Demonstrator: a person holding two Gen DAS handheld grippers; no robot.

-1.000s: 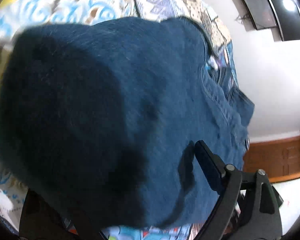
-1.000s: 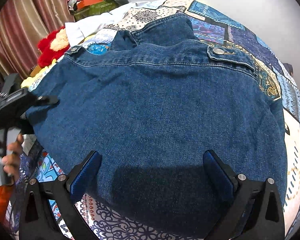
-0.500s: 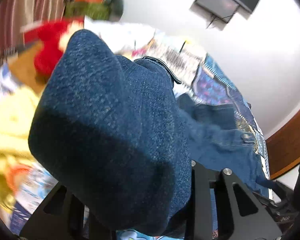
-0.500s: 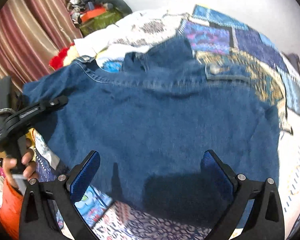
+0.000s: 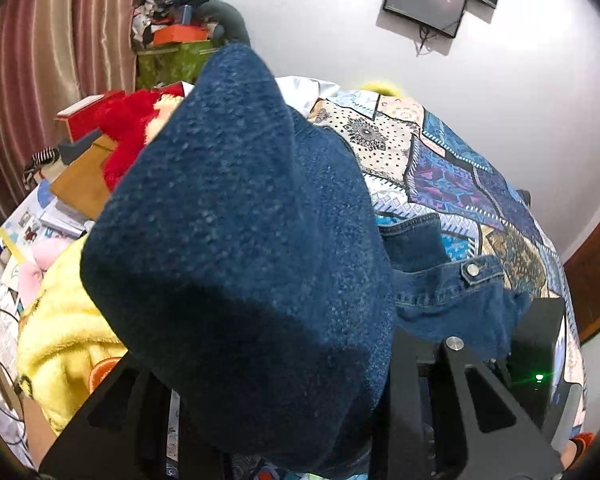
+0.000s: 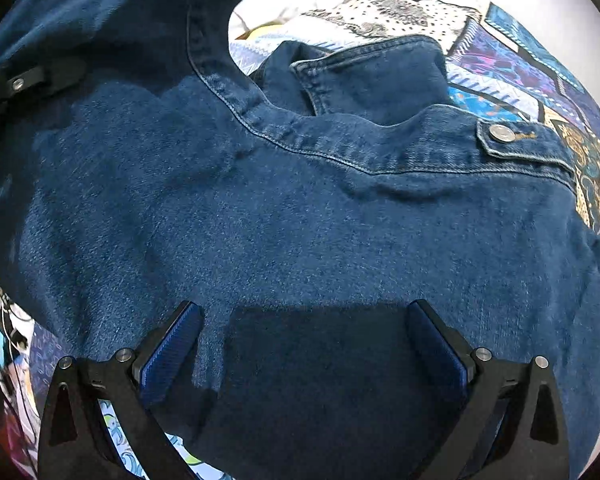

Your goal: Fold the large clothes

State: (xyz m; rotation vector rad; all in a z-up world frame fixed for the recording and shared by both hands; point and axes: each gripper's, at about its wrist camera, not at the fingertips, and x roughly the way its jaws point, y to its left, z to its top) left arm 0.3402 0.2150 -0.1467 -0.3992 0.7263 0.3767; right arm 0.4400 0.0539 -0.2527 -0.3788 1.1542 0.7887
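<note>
A bed covered in a patchwork quilt [image 5: 452,168] of blue, purple and cream panels fills the room, pushed against a white wall. Spread across the quilt is a dark denim jacket [image 6: 300,220], back side up, its collar [image 6: 372,76] toward the head of the bed and a buttoned shoulder tab [image 6: 504,136] lying flat on the right. The jacket's left side is lifted off the bed: a thick fold of denim rises in front of the left wrist camera, bunched up and hiding most of that view.

The left gripper [image 5: 284,408] is clamped on that raised fold, the cloth pinched between its black arms; in the right wrist view it shows as a black finger pressed into the denim at the upper left. The right gripper [image 6: 304,344] hangs over the lower middle of the jacket with its blue-padded fingers [image 6: 172,348] wide apart, nothing between them.

Beside the bed lie a yellow fleece blanket [image 5: 64,320] and a red plush toy [image 5: 128,120]. A dark screen [image 5: 424,0] hangs on the wall.
</note>
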